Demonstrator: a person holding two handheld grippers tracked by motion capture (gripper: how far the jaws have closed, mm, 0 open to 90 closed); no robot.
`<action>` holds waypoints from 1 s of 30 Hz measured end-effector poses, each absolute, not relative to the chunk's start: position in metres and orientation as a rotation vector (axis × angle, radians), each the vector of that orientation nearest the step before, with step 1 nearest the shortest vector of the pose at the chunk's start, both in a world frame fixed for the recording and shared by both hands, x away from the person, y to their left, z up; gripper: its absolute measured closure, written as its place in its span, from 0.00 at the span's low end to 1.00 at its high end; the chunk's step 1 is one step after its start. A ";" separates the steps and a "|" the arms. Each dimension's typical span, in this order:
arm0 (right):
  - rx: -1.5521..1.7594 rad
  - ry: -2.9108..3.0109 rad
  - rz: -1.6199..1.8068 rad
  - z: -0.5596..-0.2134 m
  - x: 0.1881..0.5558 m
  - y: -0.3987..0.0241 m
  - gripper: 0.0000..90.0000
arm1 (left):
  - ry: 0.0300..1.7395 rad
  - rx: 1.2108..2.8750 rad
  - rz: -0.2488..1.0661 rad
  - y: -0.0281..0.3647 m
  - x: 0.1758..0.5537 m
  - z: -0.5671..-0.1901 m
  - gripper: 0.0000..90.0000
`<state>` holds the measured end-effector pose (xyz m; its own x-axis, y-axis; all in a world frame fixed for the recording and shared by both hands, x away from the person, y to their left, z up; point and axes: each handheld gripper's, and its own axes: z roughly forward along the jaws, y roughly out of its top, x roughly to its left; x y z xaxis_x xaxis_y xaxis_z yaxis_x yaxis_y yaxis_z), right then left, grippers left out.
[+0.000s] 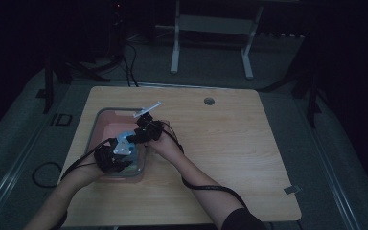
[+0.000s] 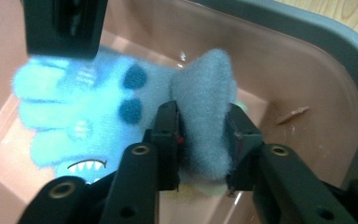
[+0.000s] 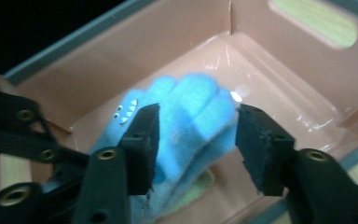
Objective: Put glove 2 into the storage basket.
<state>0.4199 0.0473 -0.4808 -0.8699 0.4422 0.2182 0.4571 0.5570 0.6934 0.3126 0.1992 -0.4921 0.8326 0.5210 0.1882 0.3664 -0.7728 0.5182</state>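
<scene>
The wooden tabletop (image 1: 220,158) takes up the middle of a dim room, with a small round hole near its far edge. On its left part sits a pink bin (image 1: 106,120) with a grey rim, its long side running from near to far. Both of the person's forearms come in from the near edge and meet over the near end of that bin.

Inside the bin lies a fuzzy light-blue glove (image 2: 81,121), fingers spread, with dark-blue spots and a small toothy grin stitched on it. Its grey cuff (image 2: 205,121) stands up from the bin floor. A pale yellowish scrap peeks out from under the glove, too hidden to name, and a small thin splinter lies against the bin wall.

The left claw (image 2: 203,142) is clenched on the grey cuff, which is squeezed between its two pads at the near end of the bin. The right claw (image 3: 193,140) hovers just above the glove's fingers with its jaws released, standing apart on either side of the blue fingers without pressing them.
</scene>
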 end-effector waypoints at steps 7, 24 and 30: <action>-0.744 -2.742 -1.315 -0.463 0.412 0.026 0.31 | 0.751 2.447 0.464 0.202 0.312 -0.483 0.39; -0.716 -2.768 -1.354 -0.456 0.399 -0.040 0.17 | 0.735 2.215 0.443 0.171 0.298 -0.460 0.04; -0.714 -2.784 -1.356 -0.461 0.395 -0.062 0.16 | 0.715 2.163 0.408 0.155 0.297 -0.459 0.04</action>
<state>0.3949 -0.0622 -0.4613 -0.8984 0.4090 0.1598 0.3780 0.5352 0.7554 0.2973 0.1550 -0.4594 0.7878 0.6140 0.0485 0.3545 -0.5165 0.7795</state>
